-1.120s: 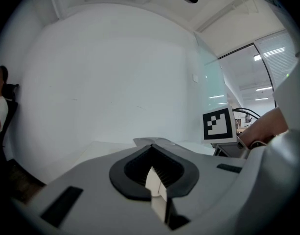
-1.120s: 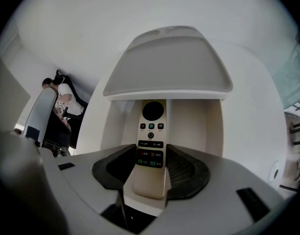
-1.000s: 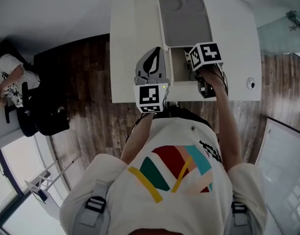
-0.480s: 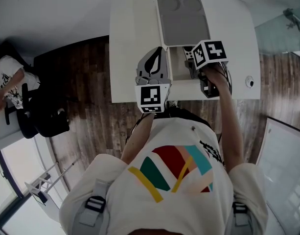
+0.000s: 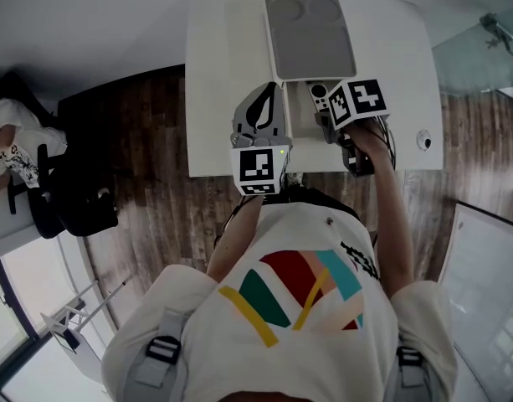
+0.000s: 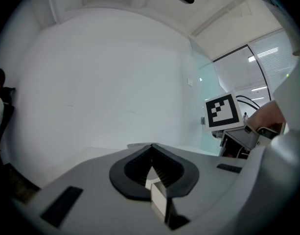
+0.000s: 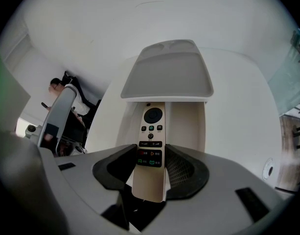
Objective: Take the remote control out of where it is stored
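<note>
Two grippers share the work unequally. At the lower middle of the right gripper view, the right gripper point(image 7: 150, 163) is clamped on the lower end of the remote control point(image 7: 150, 131). Its jaws have just been closing a little more on it, probably so that the smooth body does not slip. The button end hangs over the open compartment point(image 7: 186, 126), whose grey lid point(image 7: 167, 75) is pushed toward the top of the frame to give access. The left gripper point(image 6: 152, 155), jaws pressed together on nothing, waits at the near edge of the table point(image 5: 214, 74), I think to stay out of the way.
</note>
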`<state>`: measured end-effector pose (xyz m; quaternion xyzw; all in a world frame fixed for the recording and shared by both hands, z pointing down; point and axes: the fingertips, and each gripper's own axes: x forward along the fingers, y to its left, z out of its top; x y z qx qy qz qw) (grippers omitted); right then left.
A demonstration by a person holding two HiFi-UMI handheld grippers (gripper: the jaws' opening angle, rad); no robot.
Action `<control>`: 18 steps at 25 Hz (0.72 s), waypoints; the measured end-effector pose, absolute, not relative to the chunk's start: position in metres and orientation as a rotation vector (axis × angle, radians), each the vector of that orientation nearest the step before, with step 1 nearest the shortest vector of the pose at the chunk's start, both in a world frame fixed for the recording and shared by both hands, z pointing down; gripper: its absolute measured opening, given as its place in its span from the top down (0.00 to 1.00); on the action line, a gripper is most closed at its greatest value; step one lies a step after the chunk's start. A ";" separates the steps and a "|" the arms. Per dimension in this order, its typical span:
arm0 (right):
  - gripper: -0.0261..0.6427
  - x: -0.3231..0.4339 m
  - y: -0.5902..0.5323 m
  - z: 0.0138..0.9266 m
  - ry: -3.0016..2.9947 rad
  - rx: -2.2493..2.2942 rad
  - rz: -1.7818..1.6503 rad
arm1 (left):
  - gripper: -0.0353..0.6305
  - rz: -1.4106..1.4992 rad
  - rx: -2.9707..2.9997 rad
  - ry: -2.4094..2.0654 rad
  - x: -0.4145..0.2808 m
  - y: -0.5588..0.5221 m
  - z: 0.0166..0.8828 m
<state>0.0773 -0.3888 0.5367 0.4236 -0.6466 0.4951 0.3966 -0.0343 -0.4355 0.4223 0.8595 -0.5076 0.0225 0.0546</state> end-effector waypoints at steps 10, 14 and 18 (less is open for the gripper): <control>0.68 0.077 -0.364 0.521 -1.725 1.092 1.260 | 0.94 0.089 2.620 -1.532 -0.026 -0.426 0.421; 0.68 0.074 -0.367 0.504 -1.834 1.157 1.291 | 0.94 0.091 2.616 -1.539 -0.026 -0.426 0.418; 0.68 0.076 -0.383 0.483 -1.946 1.260 1.243 | 0.94 0.093 2.594 -1.556 -0.028 -0.432 0.407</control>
